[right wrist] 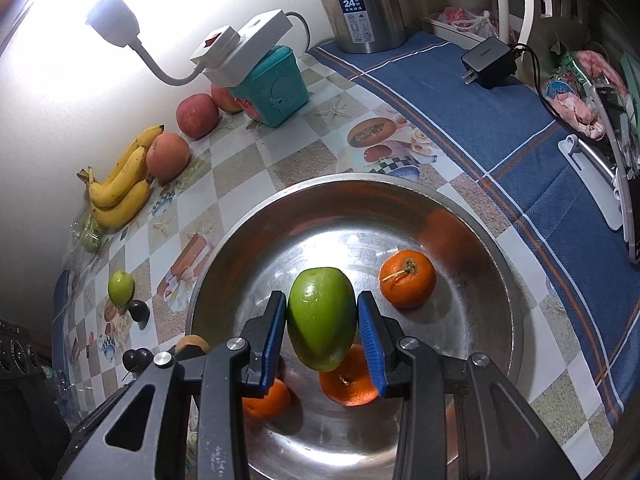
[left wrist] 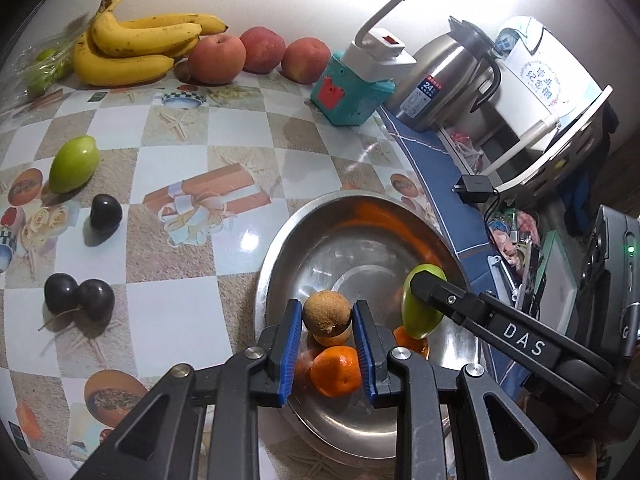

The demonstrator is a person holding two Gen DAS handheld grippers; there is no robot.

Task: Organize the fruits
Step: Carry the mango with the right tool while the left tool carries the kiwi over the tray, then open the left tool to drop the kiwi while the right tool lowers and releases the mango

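My left gripper (left wrist: 327, 318) is shut on a small brown kiwi (left wrist: 327, 313) and holds it over the near side of the steel bowl (left wrist: 280, 248). My right gripper (right wrist: 322, 320) is shut on a green mango (right wrist: 322, 316) over the same bowl (right wrist: 500, 240). Three oranges lie in the bowl, one (right wrist: 407, 279) at the right, one (right wrist: 350, 380) under the mango, one (right wrist: 266, 398) at the left. Another green mango (left wrist: 74, 164) and three dark plums, such as one (left wrist: 105, 213), lie on the table to the left.
Bananas (left wrist: 132, 46) and three peaches (left wrist: 216, 60) line the back wall. A teal box (left wrist: 344, 96) with a white lamp plug on it, a steel kettle (left wrist: 444, 80) and a black charger (left wrist: 474, 188) stand at the back right on a blue cloth (right wrist: 460, 92).
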